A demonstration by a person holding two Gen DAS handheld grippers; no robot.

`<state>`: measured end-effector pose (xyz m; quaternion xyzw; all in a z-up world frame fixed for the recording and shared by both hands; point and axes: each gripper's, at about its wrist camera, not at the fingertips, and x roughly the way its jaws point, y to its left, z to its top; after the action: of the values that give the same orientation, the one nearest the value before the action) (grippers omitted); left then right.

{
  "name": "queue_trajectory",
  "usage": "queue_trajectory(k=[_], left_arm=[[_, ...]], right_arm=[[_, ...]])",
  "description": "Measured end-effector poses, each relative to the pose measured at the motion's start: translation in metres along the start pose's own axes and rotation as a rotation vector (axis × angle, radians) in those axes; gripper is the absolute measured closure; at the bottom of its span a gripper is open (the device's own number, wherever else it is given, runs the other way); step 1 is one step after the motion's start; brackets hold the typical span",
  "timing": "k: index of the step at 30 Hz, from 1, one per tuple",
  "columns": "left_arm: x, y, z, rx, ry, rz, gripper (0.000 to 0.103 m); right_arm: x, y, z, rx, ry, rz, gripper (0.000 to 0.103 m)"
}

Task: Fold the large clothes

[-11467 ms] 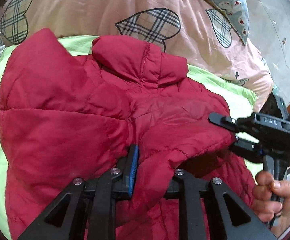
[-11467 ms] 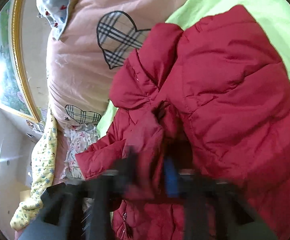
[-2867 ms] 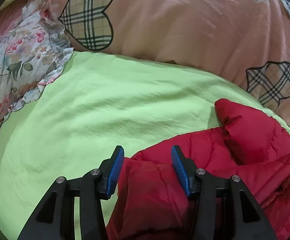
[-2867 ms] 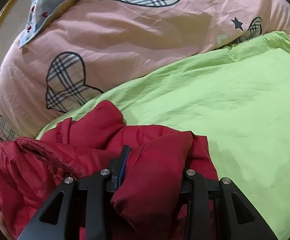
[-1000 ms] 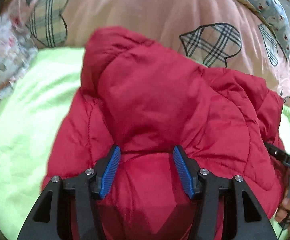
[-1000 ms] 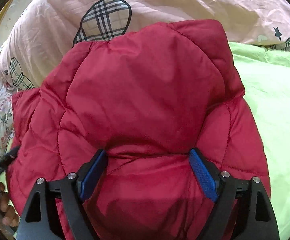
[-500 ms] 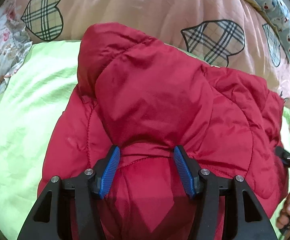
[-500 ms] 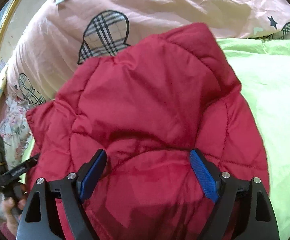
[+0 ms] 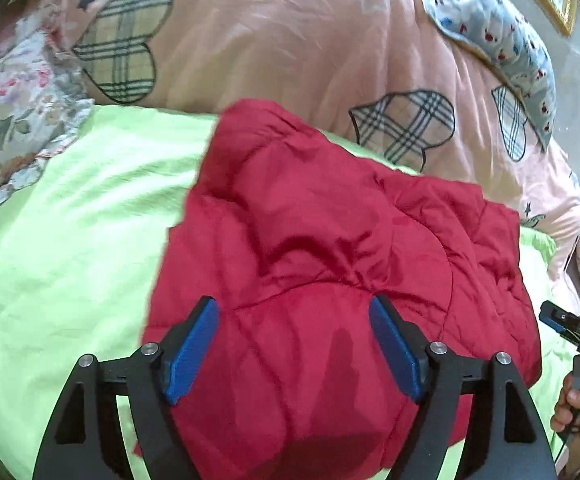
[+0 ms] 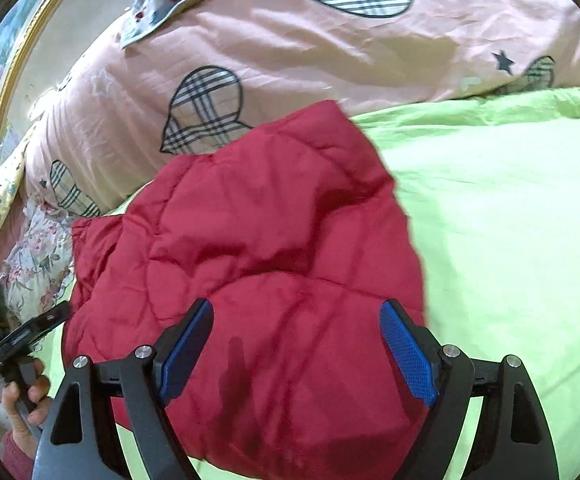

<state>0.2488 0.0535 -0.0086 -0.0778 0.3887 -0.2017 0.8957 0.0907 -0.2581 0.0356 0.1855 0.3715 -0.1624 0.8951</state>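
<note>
Bedding fills the room's view, with no box or basket among it: a lime-green sheet (image 9: 69, 240) spread flat, and on it a folded red puffer jacket (image 9: 330, 260) lying as a thick quilted bundle. Off to the left edge sits a floral ruffled pillow (image 9: 13, 120), partly over the sheet. Behind the jacket runs a pink quilt (image 9: 290, 40) patched with plaid hearts, heaped up along the far side, and a blue patterned pillow (image 9: 502, 32) rests on its right end. A gilt picture frame (image 10: 9, 56) hangs on the wall beyond.

The left gripper (image 9: 294, 344) hangs over the near part of the jacket with its blue-padded fingers (image 9: 193, 344) spread wide, holding nothing; I cannot tell whether they touch the cloth. The jacket stretches away ahead of it towards the quilt. From the other side, this gripper shows at the jacket's left edge, held in the person's hand (image 10: 25, 400).

The right gripper (image 10: 298, 352) is likewise spread wide above the jacket's near edge, its pads (image 10: 408, 354) gripping nothing, with bare green sheet to its right. Its handle and the hand holding it (image 9: 578, 412) show at the jacket's right side in the left camera.
</note>
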Motion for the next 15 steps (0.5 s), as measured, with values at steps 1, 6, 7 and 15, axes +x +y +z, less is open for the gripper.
queue_trajectory(k=[1,6,7,15], left_arm=[[-0.006,0.005,-0.003,-0.009,-0.009,-0.005,0.024],[-0.016,0.038,-0.014,-0.069,0.006,-0.015,0.022],[-0.016,0.047,-0.016,-0.093,0.01,-0.018,0.022],[0.001,0.102,-0.022,-0.287,0.055,-0.113,0.022]], right_arm=[[-0.004,-0.01,-0.003,0.02,0.001,0.001,0.016],[-0.004,-0.041,-0.007,0.105,0.02,0.009,0.016],[-0.003,-0.046,-0.008,0.121,0.026,0.013,0.016],[0.015,-0.066,-0.013,0.207,0.07,0.086,0.016]])
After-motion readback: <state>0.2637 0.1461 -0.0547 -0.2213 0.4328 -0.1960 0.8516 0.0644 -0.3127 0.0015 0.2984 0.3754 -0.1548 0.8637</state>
